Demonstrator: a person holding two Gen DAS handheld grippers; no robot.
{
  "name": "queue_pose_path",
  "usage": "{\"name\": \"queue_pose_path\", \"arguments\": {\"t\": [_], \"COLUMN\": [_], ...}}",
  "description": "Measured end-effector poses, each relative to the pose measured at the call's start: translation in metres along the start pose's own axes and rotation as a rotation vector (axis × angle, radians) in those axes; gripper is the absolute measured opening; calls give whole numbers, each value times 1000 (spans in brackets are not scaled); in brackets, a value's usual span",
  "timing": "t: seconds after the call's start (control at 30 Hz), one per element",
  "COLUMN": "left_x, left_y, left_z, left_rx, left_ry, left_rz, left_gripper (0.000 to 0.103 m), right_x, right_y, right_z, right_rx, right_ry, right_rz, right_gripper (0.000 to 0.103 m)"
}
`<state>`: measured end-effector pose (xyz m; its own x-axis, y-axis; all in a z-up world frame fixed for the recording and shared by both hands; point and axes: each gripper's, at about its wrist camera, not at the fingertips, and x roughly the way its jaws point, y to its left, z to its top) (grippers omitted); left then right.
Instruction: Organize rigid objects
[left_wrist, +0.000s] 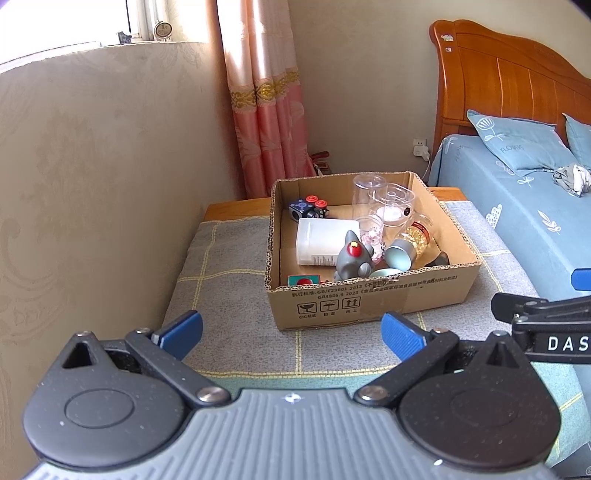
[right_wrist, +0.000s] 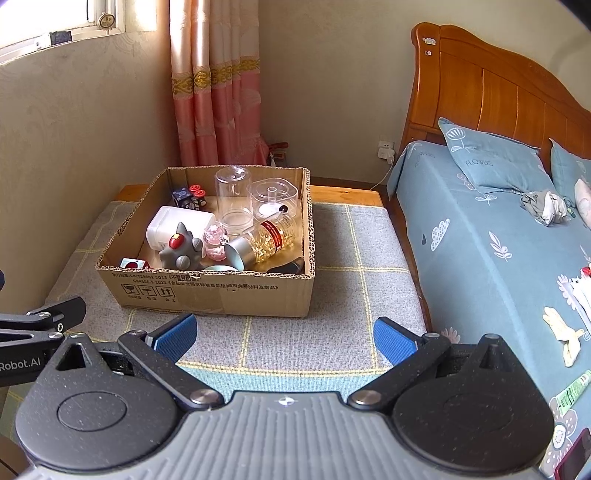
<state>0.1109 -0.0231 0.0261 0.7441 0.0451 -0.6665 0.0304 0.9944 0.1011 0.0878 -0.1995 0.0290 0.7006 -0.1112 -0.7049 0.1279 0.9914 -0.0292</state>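
An open cardboard box (left_wrist: 369, 301) (right_wrist: 207, 291) stands on a grey checked cushion (left_wrist: 229, 295) (right_wrist: 332, 295). Inside lie a grey toy figure (left_wrist: 354, 258) (right_wrist: 183, 249), a white tub (left_wrist: 321, 240) (right_wrist: 166, 225), clear plastic cups (left_wrist: 367, 195) (right_wrist: 234, 199), a bottle of golden capsules (left_wrist: 415, 234) (right_wrist: 273, 236), a small pink globe (right_wrist: 216, 242) and dark dice with red caps (left_wrist: 308, 208) (right_wrist: 188, 197). My left gripper (left_wrist: 291, 334) is open and empty, in front of the box. My right gripper (right_wrist: 284, 338) is open and empty, also short of the box.
A bed with a blue sheet (left_wrist: 524, 206) (right_wrist: 498, 258) and wooden headboard (right_wrist: 498, 92) lies to the right, with pillows and small items on it. A beige wall (left_wrist: 92, 184) is on the left, a pink curtain (left_wrist: 266, 110) behind.
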Motion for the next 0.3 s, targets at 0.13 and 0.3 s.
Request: {"name": "queue_pose_path", "arguments": {"t": [0.13, 0.3], "left_x": [0, 0], "left_y": [0, -1], "left_z": [0, 0], "left_rx": [-1, -1], "left_ry": [1, -1], "left_rz": [0, -1], "left_gripper": [102, 102], "right_x": [0, -1], "right_y": [0, -1], "right_z": [0, 0], "right_rx": [-1, 0], "right_ry": [0, -2], "right_rz": [0, 2], "right_gripper": [103, 103]}}
